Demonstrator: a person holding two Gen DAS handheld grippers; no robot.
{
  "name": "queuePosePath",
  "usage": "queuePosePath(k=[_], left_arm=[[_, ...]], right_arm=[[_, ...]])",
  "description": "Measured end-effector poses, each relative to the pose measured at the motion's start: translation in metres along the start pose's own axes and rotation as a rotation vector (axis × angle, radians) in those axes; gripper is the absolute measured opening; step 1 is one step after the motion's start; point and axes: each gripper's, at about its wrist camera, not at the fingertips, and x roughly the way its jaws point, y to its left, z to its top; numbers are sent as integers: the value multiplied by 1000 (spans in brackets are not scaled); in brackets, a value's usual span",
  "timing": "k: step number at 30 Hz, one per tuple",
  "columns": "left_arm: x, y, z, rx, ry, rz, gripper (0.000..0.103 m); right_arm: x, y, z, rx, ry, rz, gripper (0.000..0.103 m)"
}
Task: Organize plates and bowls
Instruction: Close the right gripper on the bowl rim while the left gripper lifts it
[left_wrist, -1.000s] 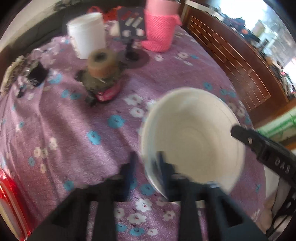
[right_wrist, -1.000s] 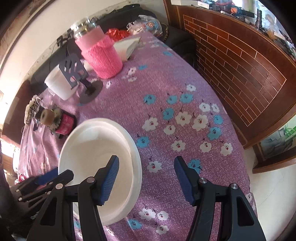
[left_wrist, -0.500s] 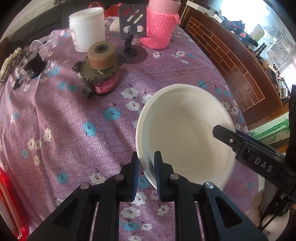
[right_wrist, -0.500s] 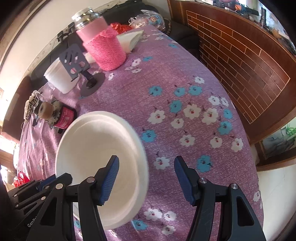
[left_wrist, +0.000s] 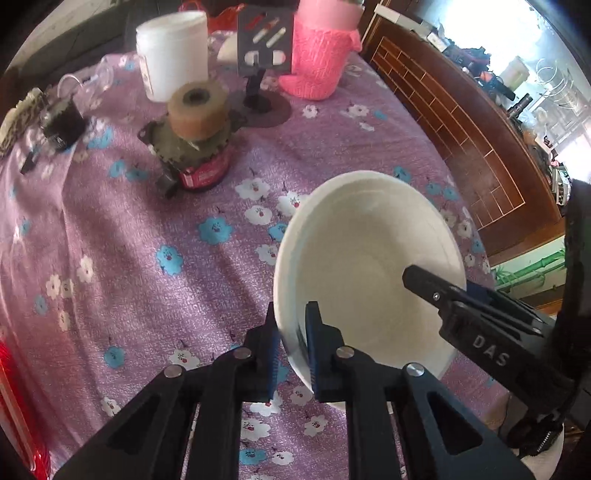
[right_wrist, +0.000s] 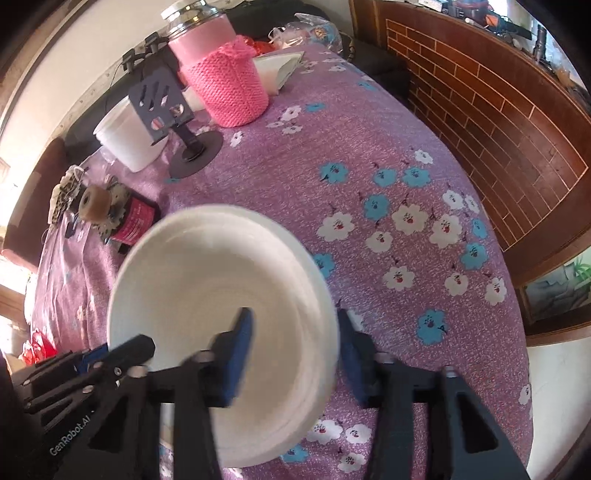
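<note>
A white bowl (left_wrist: 369, 258) is held above the purple flowered tablecloth (left_wrist: 166, 258). My left gripper (left_wrist: 291, 332) is shut on the bowl's near-left rim. In the right wrist view the bowl (right_wrist: 207, 288) is blurred and its right rim sits between the jaws of my right gripper (right_wrist: 295, 343), which stand apart, one inside the bowl and one outside it. The right gripper's finger also shows in the left wrist view (left_wrist: 443, 291) over the bowl's right side.
At the back of the table stand a white tub (left_wrist: 171, 53), a pink knit-covered jar (left_wrist: 321, 55), a grey phone stand (left_wrist: 264, 48) and a tape roll on a red can (left_wrist: 197, 144). A wooden panel wall (right_wrist: 498, 110) runs along the right edge.
The right gripper has moved left and its jaws have narrowed so that they now straddle the bowl's right rim. The left gripper keeps its hold on the bowl.
</note>
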Motion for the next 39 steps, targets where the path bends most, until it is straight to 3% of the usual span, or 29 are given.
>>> queuePosePath(k=[3, 7, 20, 30, 39], left_arm=[[-8, 5, -2, -25, -15, -10, 12], [-16, 11, -5, -52, -23, -17, 12], [-58, 23, -26, -85, -95, 3, 12], [-93, 32, -55, -97, -134, -4, 12], [-107, 9, -69, -34, -130, -32, 12]], right_arm=[[-2, -5, -3, 31, 6, 26, 29], [-10, -3, -7, 37, 1, 58, 24], [-38, 18, -23, 30, -38, 126, 24], [-48, 33, -54, 42, -26, 145, 24], [-74, 14, -73, 123, -80, 150, 24]])
